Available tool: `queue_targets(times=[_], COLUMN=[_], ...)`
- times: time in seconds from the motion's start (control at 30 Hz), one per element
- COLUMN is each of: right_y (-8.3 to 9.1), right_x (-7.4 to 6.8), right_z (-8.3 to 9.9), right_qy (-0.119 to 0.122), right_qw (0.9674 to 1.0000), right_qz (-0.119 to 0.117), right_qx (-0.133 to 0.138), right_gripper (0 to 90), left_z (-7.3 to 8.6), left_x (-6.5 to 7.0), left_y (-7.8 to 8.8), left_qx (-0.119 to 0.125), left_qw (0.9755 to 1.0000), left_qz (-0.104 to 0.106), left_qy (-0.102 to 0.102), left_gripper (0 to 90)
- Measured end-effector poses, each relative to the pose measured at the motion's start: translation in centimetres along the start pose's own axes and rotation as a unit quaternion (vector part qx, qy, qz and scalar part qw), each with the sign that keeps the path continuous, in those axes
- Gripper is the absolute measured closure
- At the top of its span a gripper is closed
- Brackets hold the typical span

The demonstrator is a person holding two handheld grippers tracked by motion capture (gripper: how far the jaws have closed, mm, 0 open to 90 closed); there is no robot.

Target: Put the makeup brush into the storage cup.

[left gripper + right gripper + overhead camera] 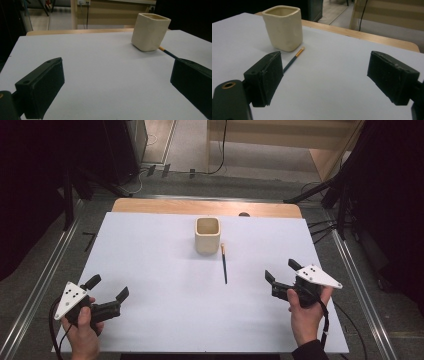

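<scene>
Your right gripper (281, 271) spread wide, nothing in it, left gripper (107, 288) same. Pencil (224, 265) lying flat on white table (150, 285), tip end just beside cream cup (207, 235). Looks light, stiff, thin, bit rolly. Pinch mid-shaft, across the length.

No text, label, brand, number or sign can be read anywhere in these pictures; the cream cup (207, 234) is plain on every side that shows, and the dark pencil (224, 263) beside it carries no legible print. The grey plates on top of the left gripper (107, 293) and the right gripper (281, 270) bear only small dark dots, not characters; the white sheet on the table (165, 285) is blank.
</scene>
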State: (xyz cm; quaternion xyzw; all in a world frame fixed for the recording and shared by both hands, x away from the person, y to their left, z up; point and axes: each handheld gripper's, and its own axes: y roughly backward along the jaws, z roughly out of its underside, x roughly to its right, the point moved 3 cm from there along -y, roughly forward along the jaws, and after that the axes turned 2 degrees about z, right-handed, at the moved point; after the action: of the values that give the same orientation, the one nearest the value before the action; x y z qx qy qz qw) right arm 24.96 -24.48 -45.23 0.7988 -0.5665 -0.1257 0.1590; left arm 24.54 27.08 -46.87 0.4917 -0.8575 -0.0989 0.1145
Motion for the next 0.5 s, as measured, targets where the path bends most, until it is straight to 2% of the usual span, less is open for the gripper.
queue_targets(times=[0.17,0.5], right_y=[-1.5,-4.3], right_x=[-1.1,-2.7], right_z=[-1.5,-3.9], right_qy=[0.015,0.022], right_qw=[0.9998,0.9991], right_qz=[-0.012,-0.029], right_qx=[-0.008,-0.02], right_gripper=[14.1,14.1], left_z=[0.0,-0.1], left_x=[0.1,-0.1], left_y=[0.1,0.2], left_qx=[-0.002,0.002], left_qw=[0.9999,1.0], left_qz=[-0.005,-0.004], left_qy=[-0.009,-0.004], left_gripper=[0.0,0.0])
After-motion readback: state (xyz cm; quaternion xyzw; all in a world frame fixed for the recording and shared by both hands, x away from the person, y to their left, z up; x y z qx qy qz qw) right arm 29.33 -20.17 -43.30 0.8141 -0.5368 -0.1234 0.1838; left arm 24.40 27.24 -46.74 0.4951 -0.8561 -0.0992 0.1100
